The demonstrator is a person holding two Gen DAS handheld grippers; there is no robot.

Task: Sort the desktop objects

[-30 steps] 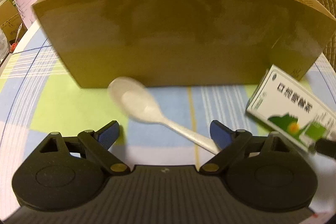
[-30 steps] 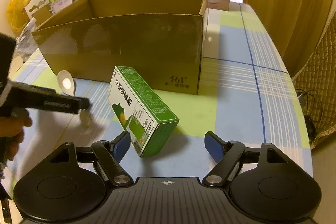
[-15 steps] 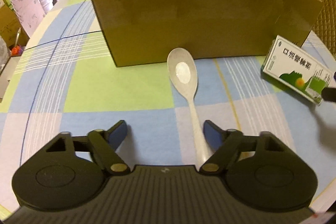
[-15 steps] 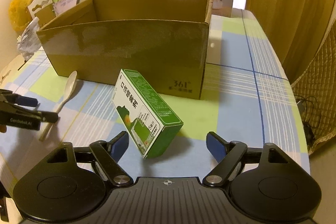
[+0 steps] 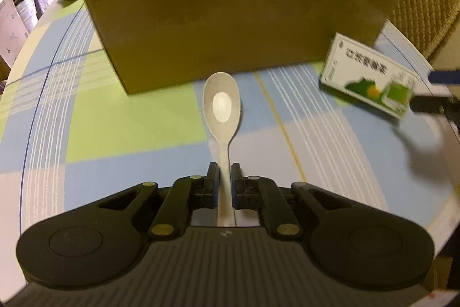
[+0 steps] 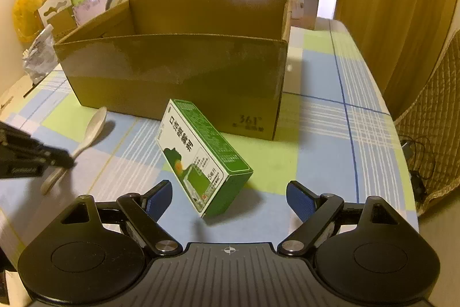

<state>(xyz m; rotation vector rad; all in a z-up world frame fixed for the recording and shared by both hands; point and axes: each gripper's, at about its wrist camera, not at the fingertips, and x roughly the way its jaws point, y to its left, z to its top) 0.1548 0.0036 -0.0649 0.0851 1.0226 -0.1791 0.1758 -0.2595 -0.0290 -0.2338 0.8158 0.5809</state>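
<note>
1. Left hand-held gripper [image 5: 224,177]: jaws narrow, clamped on spoon [image 5: 222,108] handle; spoon's long axis runs to 12 o'clock, bowl twd cardboard box [image 5: 230,28].
2. Right hand-held gripper [image 6: 229,199]: wide; green carton [image 6: 201,154] at 12 o'clock, on table [image 6: 330,157].

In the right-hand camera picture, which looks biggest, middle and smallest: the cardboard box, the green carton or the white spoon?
1. cardboard box, clearly largest.
2. green carton, though it lies nearer the camera, which flatters it.
3. white spoon, smallest; part of its handle is hidden by the left gripper.
</note>
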